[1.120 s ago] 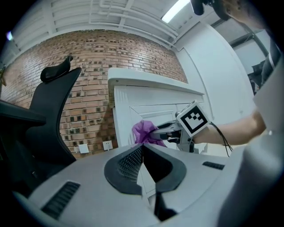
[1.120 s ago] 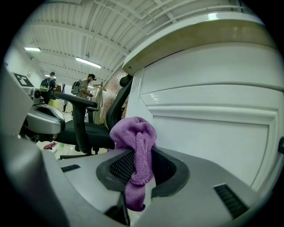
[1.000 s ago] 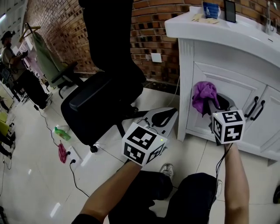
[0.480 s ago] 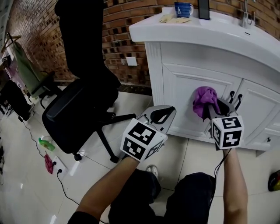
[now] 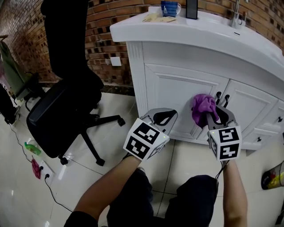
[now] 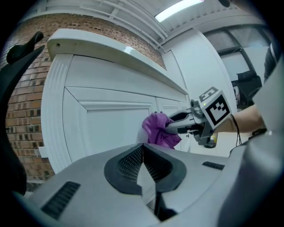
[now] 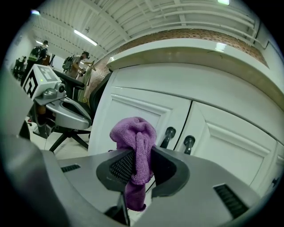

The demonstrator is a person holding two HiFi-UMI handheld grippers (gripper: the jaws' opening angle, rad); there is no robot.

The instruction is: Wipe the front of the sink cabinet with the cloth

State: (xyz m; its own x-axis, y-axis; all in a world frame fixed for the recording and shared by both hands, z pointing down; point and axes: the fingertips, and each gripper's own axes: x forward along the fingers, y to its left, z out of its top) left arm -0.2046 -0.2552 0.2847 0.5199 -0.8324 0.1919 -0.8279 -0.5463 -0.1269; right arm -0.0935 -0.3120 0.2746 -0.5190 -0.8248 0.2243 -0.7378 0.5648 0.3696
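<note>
Nearest the person, the left gripper (image 5: 162,118) hung by the knees, its grey shell smooth and its marker cube (image 5: 145,144) printed in black-and-white squares. Its own view showed what the head view could not: the ribbed black pads (image 6: 133,162) pressed together in a thin seam with nothing between them. The right gripper (image 5: 212,116) was clamped on the cloth (image 5: 203,106), a purple, nubby microfibre bunched into a soft knob. Only the right gripper view showed its tail (image 7: 134,195) hanging down between the pads. The cloth sat at the white panelled front of the sink cabinet (image 5: 175,91), just beside two dark knob-ended handles (image 7: 169,132); contact with the door could not be judged. The head view alone showed the glossy curved countertop (image 5: 186,31) carrying a blue mug (image 5: 169,8), its pale mark too small to read. To the left stood a black office chair (image 5: 62,106) on pale shiny tiles before a red brick wall (image 5: 106,37).
</note>
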